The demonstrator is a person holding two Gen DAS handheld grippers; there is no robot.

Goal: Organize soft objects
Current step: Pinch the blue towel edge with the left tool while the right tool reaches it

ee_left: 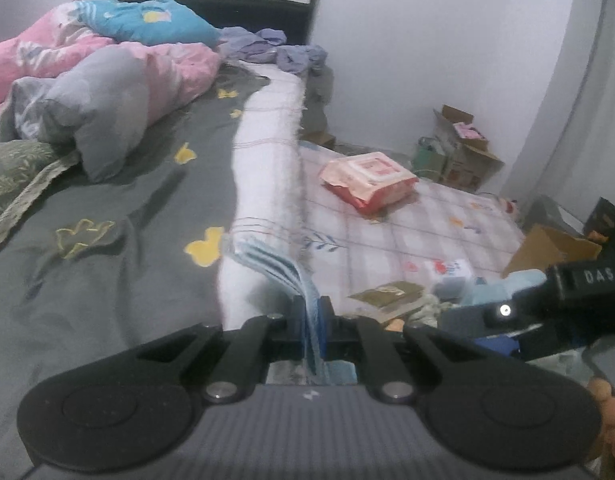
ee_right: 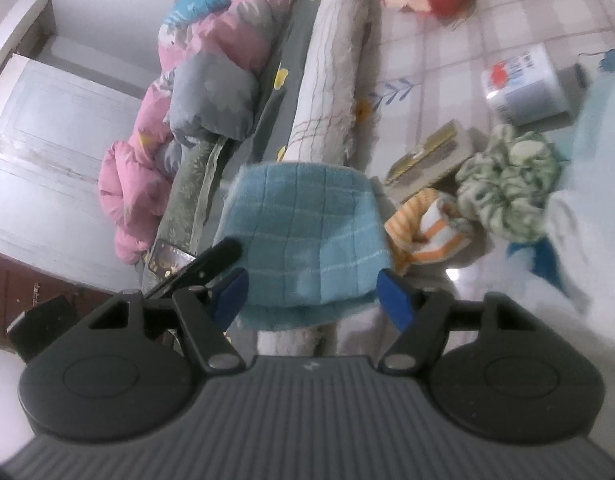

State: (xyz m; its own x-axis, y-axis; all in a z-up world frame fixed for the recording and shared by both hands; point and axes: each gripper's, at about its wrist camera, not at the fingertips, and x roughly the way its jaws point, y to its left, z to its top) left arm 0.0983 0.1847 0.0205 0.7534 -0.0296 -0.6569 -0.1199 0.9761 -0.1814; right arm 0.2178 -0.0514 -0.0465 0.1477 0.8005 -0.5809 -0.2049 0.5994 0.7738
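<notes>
- Bed (ee_left: pixel 87 216), grey sheet: ahead and left of my fingers; pink quilt (ee_left: pixel 167 68) heaped at its far end.
- White rolled blanket (ee_left: pixel 267 152): straight ahead, along the bed edge.
- Blue towel (ee_right: pixel 303 236): step in hand, folding. My left gripper (ee_left: pixel 312 322) is clamped on its gathered edge; my right gripper (ee_right: pixel 311 292) stands apart, the towel between its fingers, unpressed.
- Next, I judge: pinch the free edge, then lay it flat.
- Obstacles to the right: green scrunchie (ee_right: pixel 507 188), orange striped cloth (ee_right: pixel 427 228), tissue pack (ee_right: pixel 523 88).
</notes>
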